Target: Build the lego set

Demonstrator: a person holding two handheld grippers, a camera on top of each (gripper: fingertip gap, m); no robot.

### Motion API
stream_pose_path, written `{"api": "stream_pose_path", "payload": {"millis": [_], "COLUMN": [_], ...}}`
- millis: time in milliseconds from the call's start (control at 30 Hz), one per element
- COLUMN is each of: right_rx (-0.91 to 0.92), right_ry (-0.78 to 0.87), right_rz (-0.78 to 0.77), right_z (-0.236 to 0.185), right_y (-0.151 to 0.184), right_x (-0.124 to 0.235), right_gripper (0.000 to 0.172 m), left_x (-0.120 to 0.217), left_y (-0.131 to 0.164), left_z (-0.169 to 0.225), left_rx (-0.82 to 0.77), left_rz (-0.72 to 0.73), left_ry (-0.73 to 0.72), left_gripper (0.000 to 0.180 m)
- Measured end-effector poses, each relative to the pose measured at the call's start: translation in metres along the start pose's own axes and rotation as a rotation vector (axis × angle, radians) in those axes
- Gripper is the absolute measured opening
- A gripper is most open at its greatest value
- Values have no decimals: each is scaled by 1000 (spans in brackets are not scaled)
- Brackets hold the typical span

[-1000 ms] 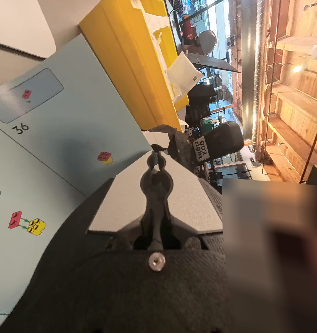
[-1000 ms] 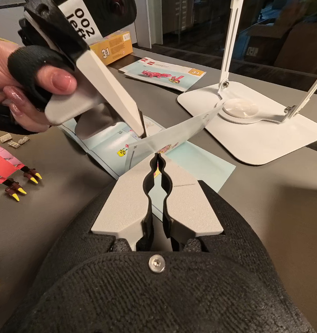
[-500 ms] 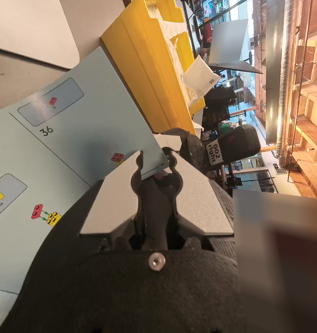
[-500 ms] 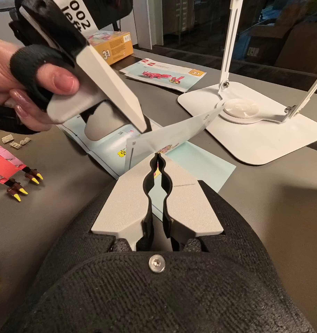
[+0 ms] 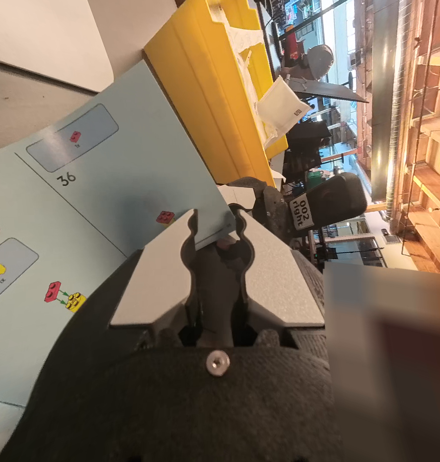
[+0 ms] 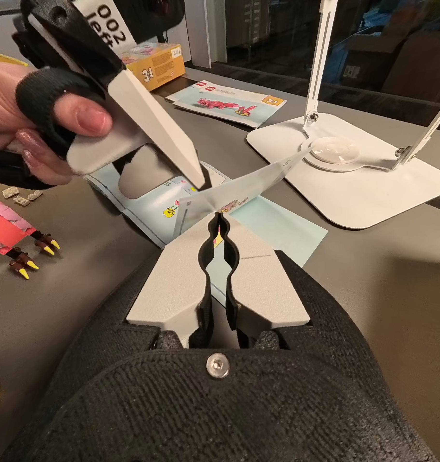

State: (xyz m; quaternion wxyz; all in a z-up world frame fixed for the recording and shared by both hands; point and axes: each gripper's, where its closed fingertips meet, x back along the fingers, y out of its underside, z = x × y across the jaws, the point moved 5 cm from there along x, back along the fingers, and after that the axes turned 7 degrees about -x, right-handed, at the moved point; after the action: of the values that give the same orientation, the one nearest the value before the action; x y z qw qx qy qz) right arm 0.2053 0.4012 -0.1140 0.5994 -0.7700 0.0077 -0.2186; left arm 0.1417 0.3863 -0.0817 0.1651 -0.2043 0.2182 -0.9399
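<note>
An open light-blue instruction booklet (image 6: pixel 144 200) lies on the grey table (image 6: pixel 89 262). One page (image 6: pixel 239 185) is lifted off it and bowed. My right gripper (image 6: pixel 219 216) is shut on that page's lower edge. My left gripper (image 5: pixel 217 217) is open, and the page's corner (image 5: pixel 214 225) lies between its fingers with a gap to each pad. The same page fills the left of the left wrist view (image 5: pixel 114 175). The left gripper also shows in the right wrist view (image 6: pixel 196 182), held by a hand (image 6: pixel 39 125) above the booklet. The right gripper shows in the left wrist view (image 5: pixel 235 196), behind the page.
A white stand base (image 6: pixel 351 180) sits right of the booklet. A second booklet (image 6: pixel 229 105) and a yellow box (image 6: pixel 156 65) lie farther back. A pink and red brick model with yellow claws (image 6: pixel 14 240) and small beige bricks (image 6: pixel 19 197) are at the left. A yellow bin (image 5: pixel 209 100) stands beyond the page. My two grippers' fingertips are within a few centimetres of each other.
My left gripper's fingers were together at the page's corner and have opened, so the corner now lies loose between them. My right gripper has stayed shut on the page.
</note>
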Motion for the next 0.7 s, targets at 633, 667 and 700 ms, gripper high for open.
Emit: {"api": "stream_pose_path", "payload": {"millis": [633,667,700], "right_rx": [3,2,2], "right_ry": [-2,-3,-3], "right_rz": [-2,-2,-1], "right_z": [0,0,0], "right_y": [0,0,0], "right_x": [0,0,0], "right_gripper": [0,0,0], "left_x": [-2,-3,-3], "left_y": [4,4,4], "left_z": [0,0,1], "left_rx": [-10,-9,-7], "left_rz": [-32,-32,-32], "left_ry": [19,23,31], "left_gripper": [5,2,0]}}
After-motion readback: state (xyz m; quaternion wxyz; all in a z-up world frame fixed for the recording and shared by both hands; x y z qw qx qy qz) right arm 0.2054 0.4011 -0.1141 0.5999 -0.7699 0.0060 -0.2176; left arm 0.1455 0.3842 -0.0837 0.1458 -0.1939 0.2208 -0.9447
